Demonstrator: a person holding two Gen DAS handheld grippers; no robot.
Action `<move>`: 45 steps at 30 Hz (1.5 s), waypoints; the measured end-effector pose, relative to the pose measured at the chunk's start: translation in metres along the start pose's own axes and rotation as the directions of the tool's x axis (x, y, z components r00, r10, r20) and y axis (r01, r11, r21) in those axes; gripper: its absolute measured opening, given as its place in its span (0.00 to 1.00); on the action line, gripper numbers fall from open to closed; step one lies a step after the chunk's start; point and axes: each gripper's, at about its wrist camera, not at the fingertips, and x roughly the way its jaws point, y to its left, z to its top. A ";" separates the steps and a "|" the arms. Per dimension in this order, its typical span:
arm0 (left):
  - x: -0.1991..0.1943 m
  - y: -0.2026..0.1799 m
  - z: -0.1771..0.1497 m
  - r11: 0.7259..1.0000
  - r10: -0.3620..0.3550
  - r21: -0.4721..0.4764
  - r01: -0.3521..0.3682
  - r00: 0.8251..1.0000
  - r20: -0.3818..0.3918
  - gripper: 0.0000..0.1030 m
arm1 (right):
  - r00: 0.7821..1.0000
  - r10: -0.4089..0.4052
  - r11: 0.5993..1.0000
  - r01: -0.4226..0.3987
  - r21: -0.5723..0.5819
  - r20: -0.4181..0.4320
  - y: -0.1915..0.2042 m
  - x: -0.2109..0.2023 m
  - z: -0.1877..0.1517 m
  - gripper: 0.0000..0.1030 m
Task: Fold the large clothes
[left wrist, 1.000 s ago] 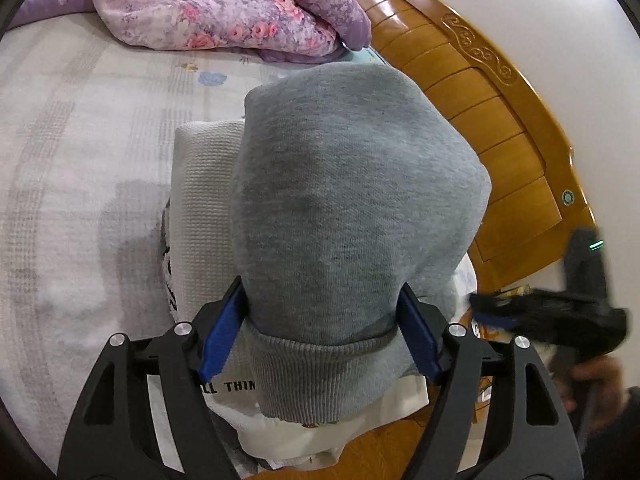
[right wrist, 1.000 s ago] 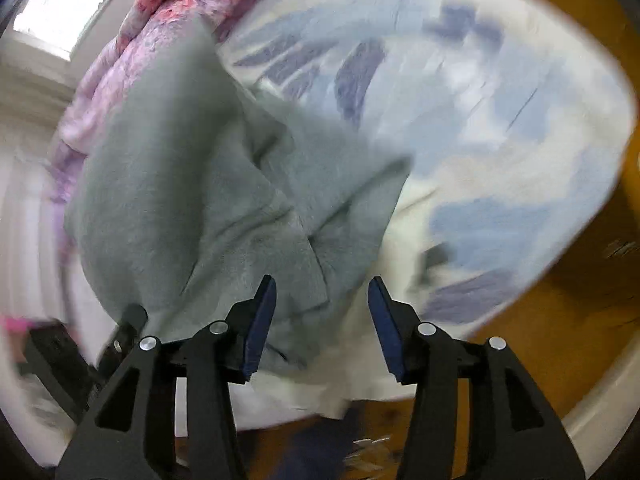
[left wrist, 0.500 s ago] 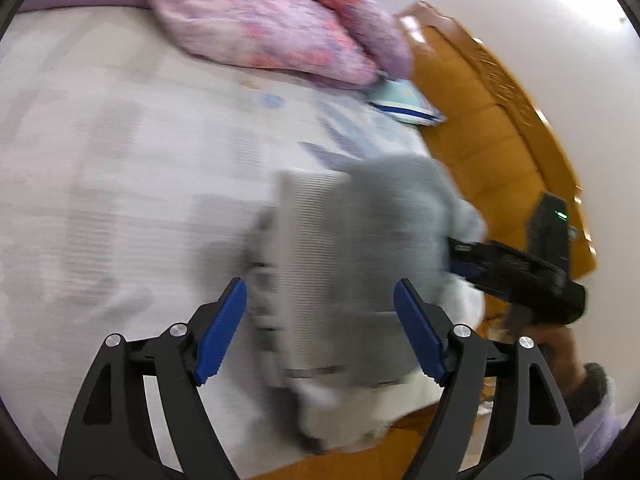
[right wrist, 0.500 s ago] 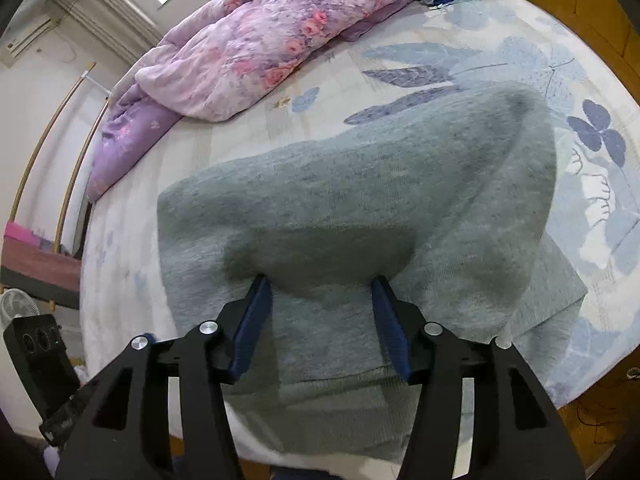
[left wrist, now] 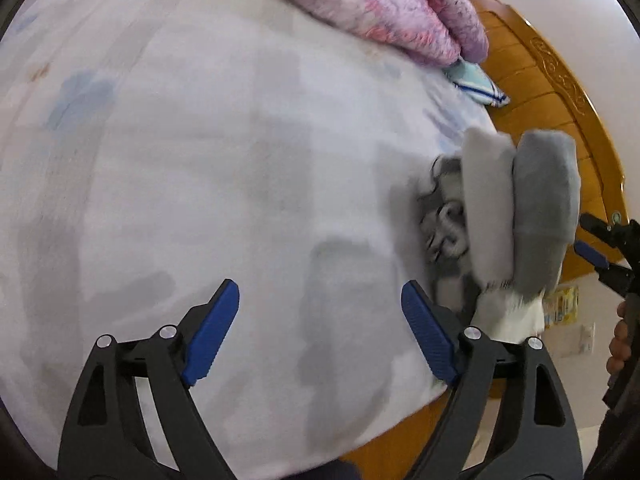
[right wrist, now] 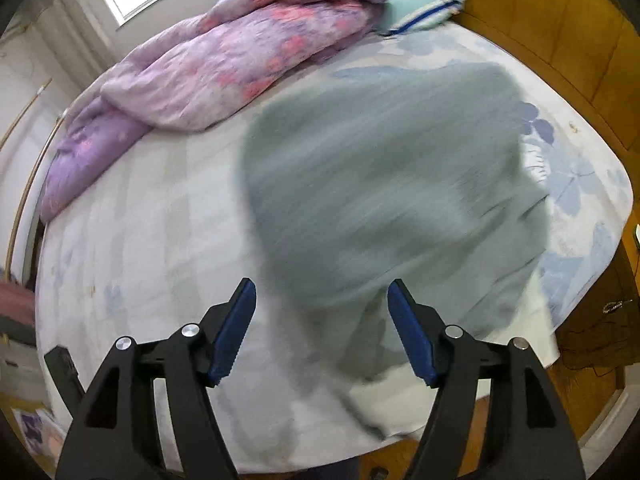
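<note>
Since 1 s ago the left tongs (left wrist: pixel 320 330) have let go of the grey sweatshirt (left wrist: pixel 546 208) & swung left; it sat clamped between them then, now it's off to the right of view. Right tongs (right wrist: pixel 322 330) also pulled back a bit vs 0.5 s ago. Both sets now apart, nothing held.

Near: bare bed sheet (left wrist: pixel 200 160) under the left tongs. The sweatshirt lies folded on top of a pile w/ a white knit garment (left wrist: pixel 486 208) just beside/under it, right at the bed's near corner; pics blurred, so fold edges unclear.

Judgement: fold looks done, step in hand = release & retreat. Do it well: back out straight, keep tips clear of cloth so nothing snags or drags the pile over the edge.

Far: pink quilt (right wrist: pixel 240 52) & striped pillow (right wrist: pixel 420 8) at the far end, wooden headboard (left wrist: pixel 536 92) beside. Plenty of free sheet mid-bed; the pile's corner is tight.
</note>
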 end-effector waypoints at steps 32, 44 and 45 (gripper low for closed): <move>-0.071 -0.070 -0.082 0.952 0.098 0.239 -0.190 0.932 0.348 0.92 | 0.951 -0.124 0.977 0.167 -0.133 0.282 0.048 -0.019 -0.153 0.89; -0.152 -0.099 -0.132 0.943 0.112 0.225 -0.246 0.869 0.481 0.94 | 0.917 -0.050 0.977 0.127 -0.173 0.395 0.061 -0.099 -0.199 0.92; -0.157 -0.103 -0.136 0.940 0.114 0.230 -0.253 0.866 0.487 0.94 | 0.916 -0.046 0.976 0.125 -0.176 0.398 0.061 -0.103 -0.202 0.92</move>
